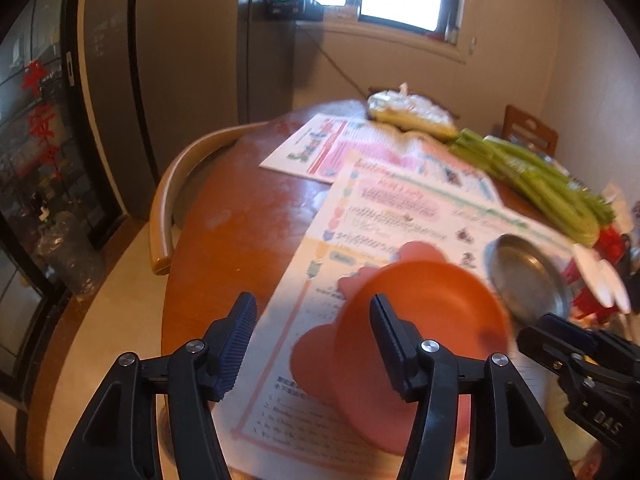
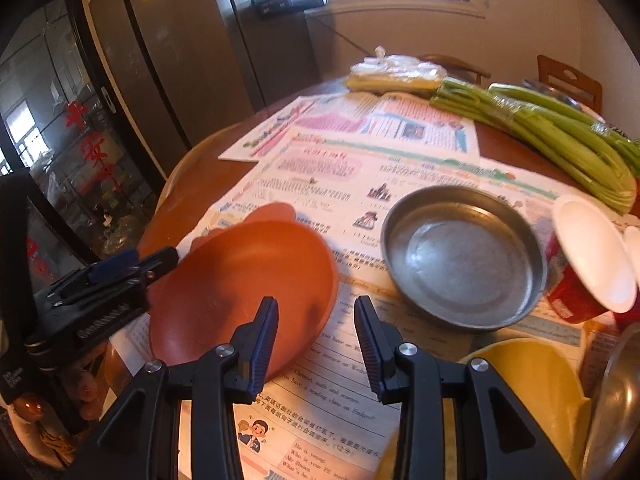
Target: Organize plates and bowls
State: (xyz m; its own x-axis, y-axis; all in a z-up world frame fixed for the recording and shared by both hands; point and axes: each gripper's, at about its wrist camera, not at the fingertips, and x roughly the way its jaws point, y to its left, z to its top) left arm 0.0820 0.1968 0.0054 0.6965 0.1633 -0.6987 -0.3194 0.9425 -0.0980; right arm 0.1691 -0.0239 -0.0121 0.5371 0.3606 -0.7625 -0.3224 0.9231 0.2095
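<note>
An orange plastic plate [image 2: 240, 284] with scalloped handles lies on newspaper on the round wooden table; it also shows in the left wrist view [image 1: 424, 320]. A shallow metal dish [image 2: 464, 256] sits to its right, also in the left wrist view [image 1: 528, 276]. A yellow bowl [image 2: 532, 380] is at the near right. My left gripper [image 1: 312, 340] is open, its right finger over the orange plate's near left edge. My right gripper [image 2: 316, 340] is open and empty, just in front of the orange plate's right rim. The left gripper [image 2: 120, 272] shows at the plate's left side.
A red cup with a white lid [image 2: 588, 264] stands right of the metal dish. Green celery stalks [image 2: 560, 136] and a bagged item [image 2: 396, 72] lie at the back. Newspapers [image 2: 360, 152] cover the table. A chair back [image 1: 176, 200] curves at the table's left edge.
</note>
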